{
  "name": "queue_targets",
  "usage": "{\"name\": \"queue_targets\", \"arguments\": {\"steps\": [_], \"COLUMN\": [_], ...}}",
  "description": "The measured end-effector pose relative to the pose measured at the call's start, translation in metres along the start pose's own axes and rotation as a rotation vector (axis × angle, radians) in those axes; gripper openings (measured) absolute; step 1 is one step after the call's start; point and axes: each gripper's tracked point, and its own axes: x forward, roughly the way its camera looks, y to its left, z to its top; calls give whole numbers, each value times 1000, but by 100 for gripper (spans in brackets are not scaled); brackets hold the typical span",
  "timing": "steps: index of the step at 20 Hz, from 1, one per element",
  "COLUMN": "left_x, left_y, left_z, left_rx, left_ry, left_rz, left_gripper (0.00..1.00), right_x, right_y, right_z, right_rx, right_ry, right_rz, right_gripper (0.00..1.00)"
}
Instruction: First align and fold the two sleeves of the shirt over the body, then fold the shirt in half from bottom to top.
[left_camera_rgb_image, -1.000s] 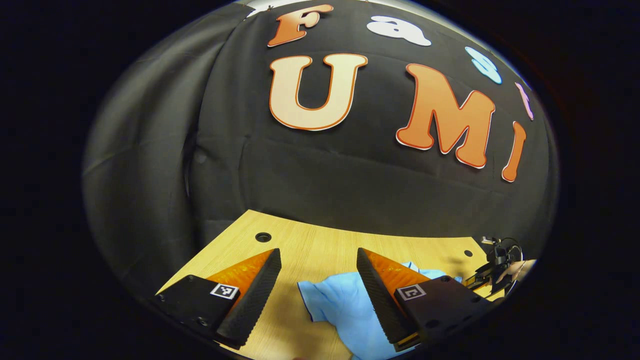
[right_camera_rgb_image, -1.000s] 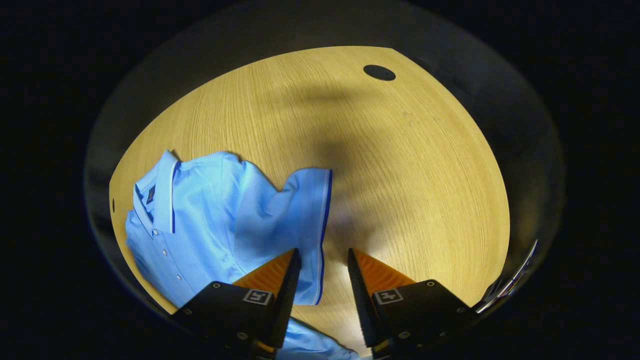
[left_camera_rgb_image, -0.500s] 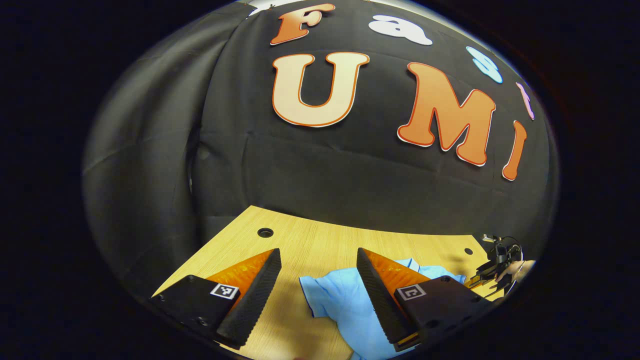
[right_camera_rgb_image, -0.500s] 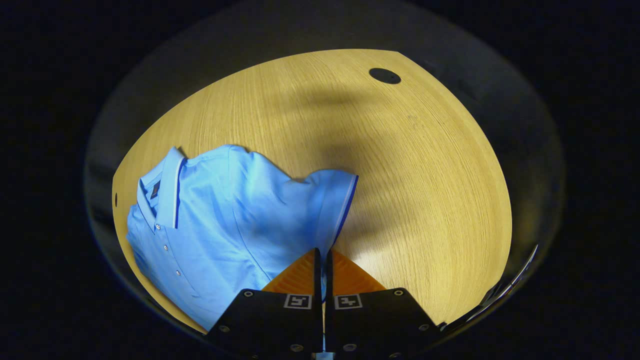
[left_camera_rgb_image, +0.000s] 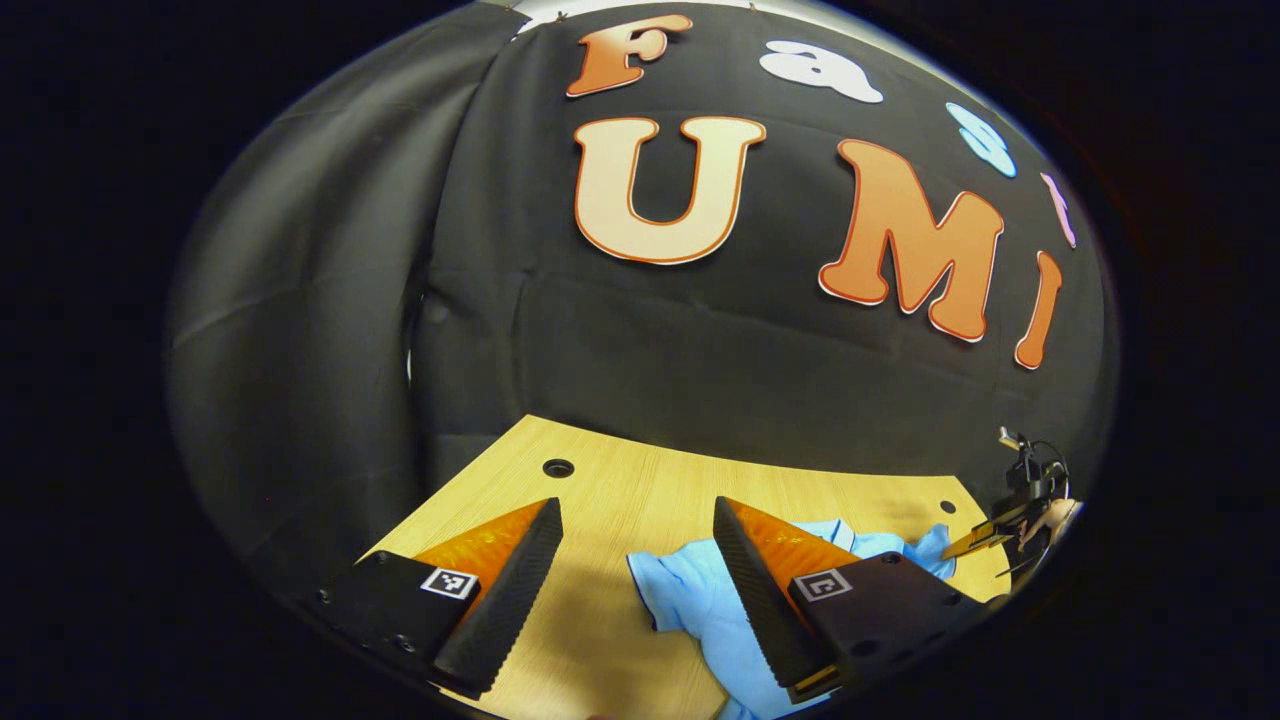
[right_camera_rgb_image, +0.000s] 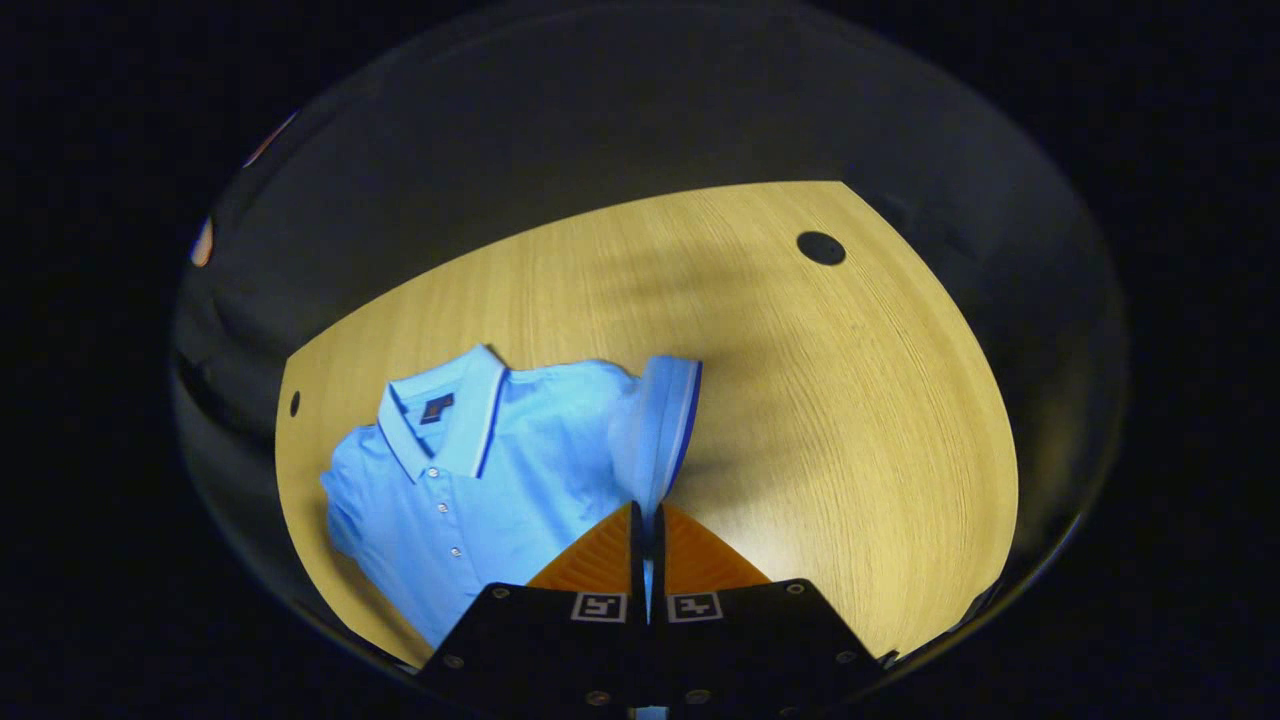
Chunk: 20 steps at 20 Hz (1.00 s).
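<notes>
Sleeve (right_camera_rgb_image: 660, 420) lifted higher by right gripper (right_camera_rgb_image: 644, 530), jaws pinching it

A light wooden table (right_camera_rgb_image: 850, 400) stands in a dark booth. It has a round black hole (right_camera_rgb_image: 821, 248) at about one o'clock. A black cloth wall (left_camera_rgb_image: 640, 350) hangs behind it.

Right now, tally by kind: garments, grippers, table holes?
Shirt: 1
Grippers: 2, right gripper and left gripper
Holes in the table: 2 in the right gripper view, and
Total: 5
</notes>
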Motion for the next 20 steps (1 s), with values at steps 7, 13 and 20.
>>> {"name": "queue_targets", "arguments": {"steps": [7, 13, 20], "left_x": [-23, -37, -18], "left_y": [35, 65, 66], "left_z": [-5, -15, -45], "left_rx": [-9, 3, -44], "left_ry": [-2, 17, 140], "left_rz": [26, 55, 50], "left_gripper": [99, 99, 99], "right_x": [-23, -14, -23], "right_y": [100, 164, 190], "right_z": [-3, -32, -49], "right_rx": [-152, -190, -179], "right_ry": [-31, 9, 19], "right_rz": [100, 181, 248], "right_gripper": [1, 3, 57]}}
